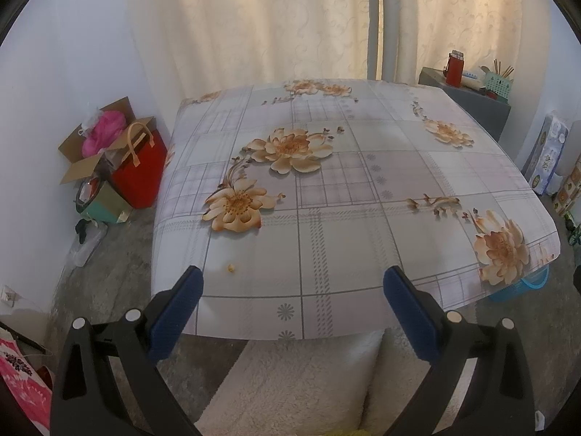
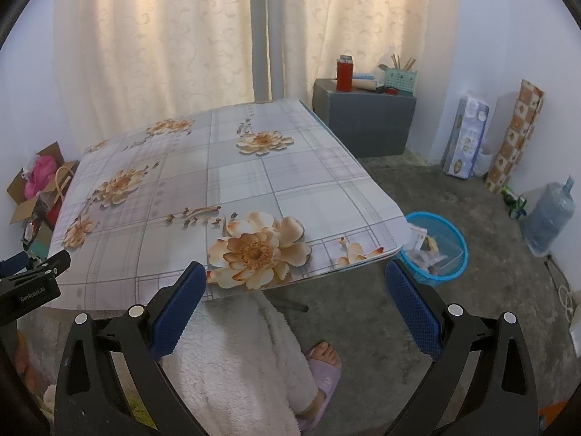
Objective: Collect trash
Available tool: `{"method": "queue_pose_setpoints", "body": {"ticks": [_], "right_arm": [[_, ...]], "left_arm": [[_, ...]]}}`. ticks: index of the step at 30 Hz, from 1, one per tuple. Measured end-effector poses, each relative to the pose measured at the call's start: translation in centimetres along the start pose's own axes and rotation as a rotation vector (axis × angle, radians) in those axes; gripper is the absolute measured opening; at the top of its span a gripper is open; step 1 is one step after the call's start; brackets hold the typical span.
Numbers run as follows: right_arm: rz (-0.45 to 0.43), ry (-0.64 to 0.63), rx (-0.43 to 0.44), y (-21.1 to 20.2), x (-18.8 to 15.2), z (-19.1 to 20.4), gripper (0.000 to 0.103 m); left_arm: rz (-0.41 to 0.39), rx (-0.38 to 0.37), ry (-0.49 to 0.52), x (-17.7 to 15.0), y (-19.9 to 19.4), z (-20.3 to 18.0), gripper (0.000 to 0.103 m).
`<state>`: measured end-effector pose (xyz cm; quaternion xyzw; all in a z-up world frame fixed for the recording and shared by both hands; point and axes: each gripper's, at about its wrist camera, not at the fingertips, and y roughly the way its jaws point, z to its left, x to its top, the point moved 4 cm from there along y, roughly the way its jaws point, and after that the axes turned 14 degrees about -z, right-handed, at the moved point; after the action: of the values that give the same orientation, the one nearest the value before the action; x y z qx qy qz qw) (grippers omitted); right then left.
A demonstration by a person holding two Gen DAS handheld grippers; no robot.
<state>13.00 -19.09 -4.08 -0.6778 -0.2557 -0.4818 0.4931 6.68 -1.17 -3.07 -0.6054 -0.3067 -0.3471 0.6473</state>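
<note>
Curtains fill the back wall, cream with a scroll pattern, split by a pale post.

Bench in the middle, under a checked cloth printed with orange flowers. It carries almost nothing.

Floor is bare grey concrete. A person's legs in white fleece show below the bench edge, one foot in a lilac slipper.

Grey cabinet stands in the far right corner, with a red flask and a green holder of sticks on top.

Water jug sits by the right wall, near a tall patterned pack.

Open carton and red bag lie on the floor left of the bench.

Blue basket rests on the floor just beside the bench's near right corner, partly under the cloth's overhang. Wrappers and scraps lie inside it.

Left gripper: jaws wide, nothing between them, over the near bench edge.

Right gripper: jaws wide, nothing held, at the near right corner, basket just beyond its right finger.

Crumb, small and orange-yellow, lies on the cloth near the front left edge, just beside the left gripper's left finger. Cannot tell what it is.
</note>
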Motion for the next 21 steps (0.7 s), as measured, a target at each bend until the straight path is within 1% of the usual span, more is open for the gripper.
{"method": "queue_pose_setpoints", "body": {"ticks": [21], "right_arm": [[-0.001, 0.002, 0.002, 0.12, -0.09, 0.11, 0.095]], "left_arm": [[0.0, -0.001, 0.0, 0.01, 0.16, -0.05, 0.097]]}}
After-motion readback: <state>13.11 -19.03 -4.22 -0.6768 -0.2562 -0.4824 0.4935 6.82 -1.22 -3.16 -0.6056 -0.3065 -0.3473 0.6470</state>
